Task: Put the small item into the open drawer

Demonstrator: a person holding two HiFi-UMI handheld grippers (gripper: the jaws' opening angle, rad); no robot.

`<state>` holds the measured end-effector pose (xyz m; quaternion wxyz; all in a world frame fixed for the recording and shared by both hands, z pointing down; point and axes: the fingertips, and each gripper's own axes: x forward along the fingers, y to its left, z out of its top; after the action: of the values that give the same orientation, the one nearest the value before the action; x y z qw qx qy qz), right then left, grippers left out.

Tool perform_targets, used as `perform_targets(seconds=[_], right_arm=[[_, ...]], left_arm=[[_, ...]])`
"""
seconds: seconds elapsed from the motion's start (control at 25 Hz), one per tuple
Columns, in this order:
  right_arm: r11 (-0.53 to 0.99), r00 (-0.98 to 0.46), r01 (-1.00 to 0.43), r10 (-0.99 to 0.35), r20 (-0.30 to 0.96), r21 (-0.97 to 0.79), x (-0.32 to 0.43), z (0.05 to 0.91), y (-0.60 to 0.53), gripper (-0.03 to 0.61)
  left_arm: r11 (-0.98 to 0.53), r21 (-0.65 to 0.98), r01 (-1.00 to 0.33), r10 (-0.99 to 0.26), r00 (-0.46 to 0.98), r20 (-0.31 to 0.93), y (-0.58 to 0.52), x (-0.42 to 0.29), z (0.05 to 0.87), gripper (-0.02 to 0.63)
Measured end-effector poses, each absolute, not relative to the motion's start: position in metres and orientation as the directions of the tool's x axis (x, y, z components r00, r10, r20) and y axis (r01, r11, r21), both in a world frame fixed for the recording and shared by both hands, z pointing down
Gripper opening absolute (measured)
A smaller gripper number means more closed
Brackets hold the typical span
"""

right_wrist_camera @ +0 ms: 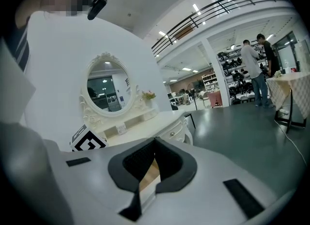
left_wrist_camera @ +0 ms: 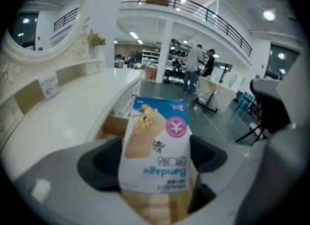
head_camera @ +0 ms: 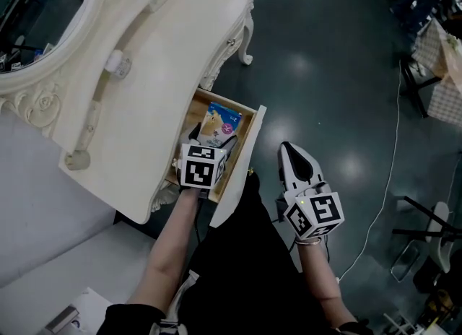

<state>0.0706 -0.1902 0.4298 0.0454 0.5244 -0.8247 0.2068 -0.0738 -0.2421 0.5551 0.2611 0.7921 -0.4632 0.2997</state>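
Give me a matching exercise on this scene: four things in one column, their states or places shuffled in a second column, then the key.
Things
1. bandage packet
2. right gripper
3. drawer
4. mirror

States or places
A. pulled open from the dressing table
B. clamped in the left gripper
C. shut on nothing, over the floor
D. oval, in a carved cream frame

Pairs: 1-B, 2-C, 3-A, 4-D
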Motion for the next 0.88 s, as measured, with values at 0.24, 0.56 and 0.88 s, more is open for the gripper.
perform_targets(seconds=[0.24,0.56,0.88], right_arm=[[0.356,-0.449,-0.881,-0.837,0.313,-0.311,0.072,0.441,-0.199,0.005],[0.349,-0.452,-0.878,-0.828,0.331,-0.326,0.074,0.449,-0.206,0.005],[0.340,-0.450,-0.879,-0.823,0.346,-0.333,0.079,0.458,-0.212,0.005]], left_arm=[[-0.424,0.133,-0.896,-0.540,0.368,0.757,-0.245,-0.074,0.581,0.437],[-0.402,0.133,-0.906,-0.499,0.338,0.798,-0.254,-0.074,0.614,0.437],[-0.397,0.131,-0.909,-0.461,0.321,0.827,-0.260,-0.074,0.645,0.437]])
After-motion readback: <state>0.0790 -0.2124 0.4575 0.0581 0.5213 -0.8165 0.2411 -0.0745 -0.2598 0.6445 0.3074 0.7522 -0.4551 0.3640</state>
